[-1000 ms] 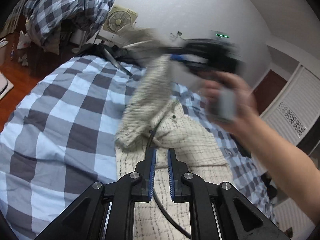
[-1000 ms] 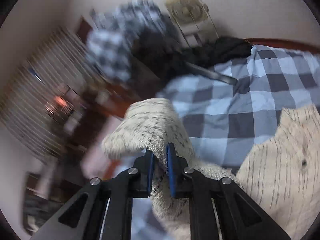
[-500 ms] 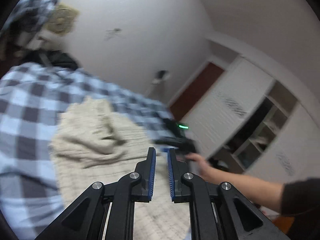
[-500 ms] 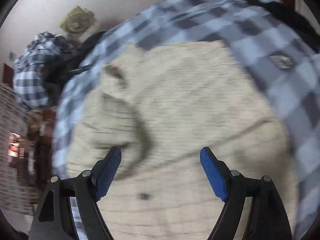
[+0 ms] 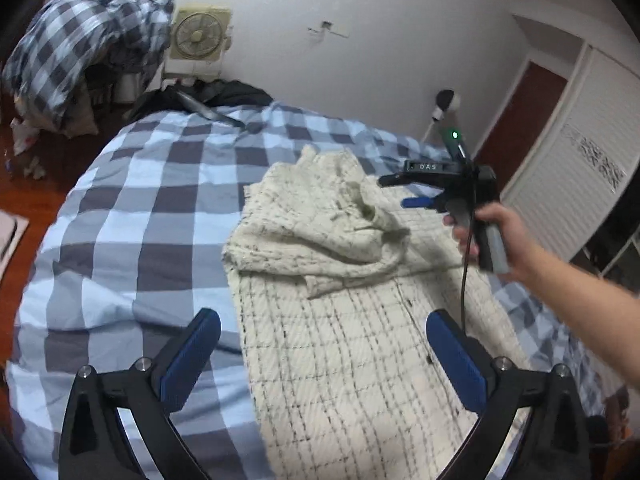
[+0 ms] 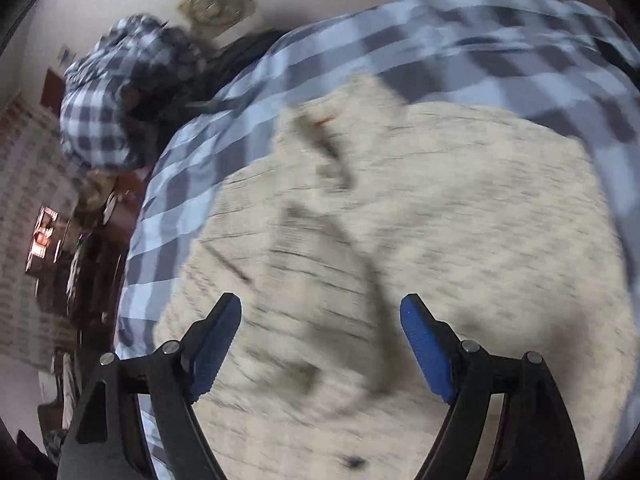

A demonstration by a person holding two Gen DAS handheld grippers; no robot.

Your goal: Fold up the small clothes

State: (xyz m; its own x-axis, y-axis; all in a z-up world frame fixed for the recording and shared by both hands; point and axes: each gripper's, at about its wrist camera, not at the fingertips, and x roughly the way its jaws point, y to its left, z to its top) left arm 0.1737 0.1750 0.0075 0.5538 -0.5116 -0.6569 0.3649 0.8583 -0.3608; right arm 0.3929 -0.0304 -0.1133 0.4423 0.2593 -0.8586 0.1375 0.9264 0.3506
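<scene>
Cream knit sweater [image 5: 352, 320] with thin dark grid lines lies flat on the checked bed, one sleeve [image 5: 320, 240] folded across its upper body.

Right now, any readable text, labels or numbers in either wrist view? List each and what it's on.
"DAS": white letters on the black top bar of the right claw, seen in the left wrist view. The letters are small, so the reading is likely but not certain.
Nothing else readable: the cream sweater shows no legible tag, and the right wrist view is too motion-blurred for any text.
</scene>
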